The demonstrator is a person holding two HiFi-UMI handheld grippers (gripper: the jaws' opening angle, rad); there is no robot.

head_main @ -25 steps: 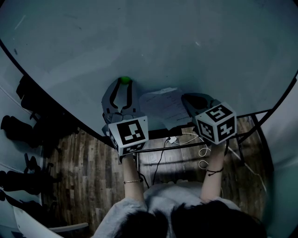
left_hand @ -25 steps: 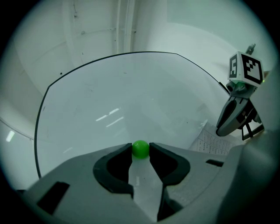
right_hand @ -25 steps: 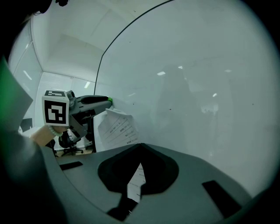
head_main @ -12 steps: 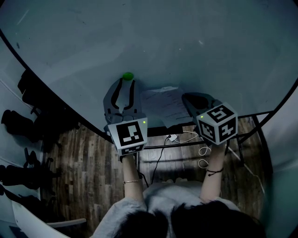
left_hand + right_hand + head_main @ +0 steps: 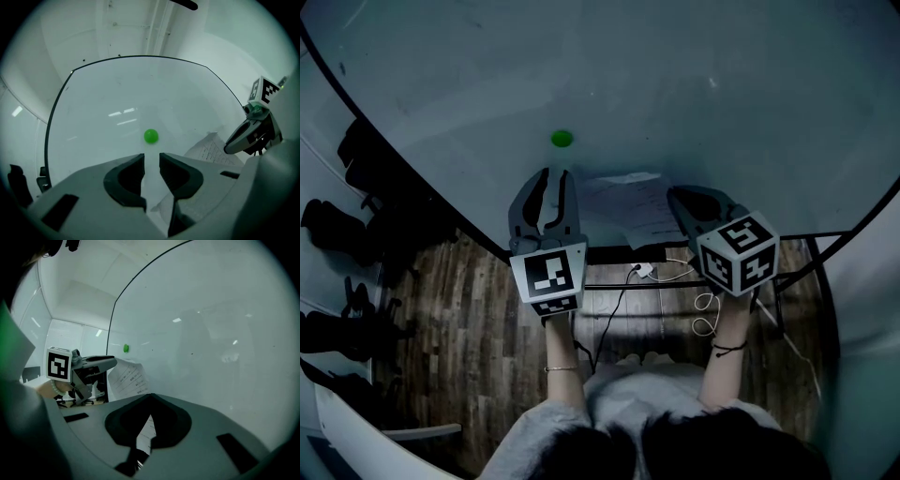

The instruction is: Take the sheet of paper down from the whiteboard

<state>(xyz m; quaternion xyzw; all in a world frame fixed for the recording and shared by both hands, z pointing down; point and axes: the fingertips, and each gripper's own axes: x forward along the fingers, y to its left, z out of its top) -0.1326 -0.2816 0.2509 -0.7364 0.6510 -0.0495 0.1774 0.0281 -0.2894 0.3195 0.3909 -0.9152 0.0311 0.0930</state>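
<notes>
Against whiteboard [image 5: 694, 84], curled printed sheet [image 5: 639, 204]

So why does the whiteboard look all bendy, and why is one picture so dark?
Head view: dim and bluish, the wide lens bends the whiteboard. Left gripper view: brighter, with ceiling-light glare streaks above the green magnet. Right gripper view: bright too, black corners, sheet of paper fairly sharp.

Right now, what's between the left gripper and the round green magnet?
Only bare whiteboard between left gripper and round green magnet; left gripper view shows it.
</notes>
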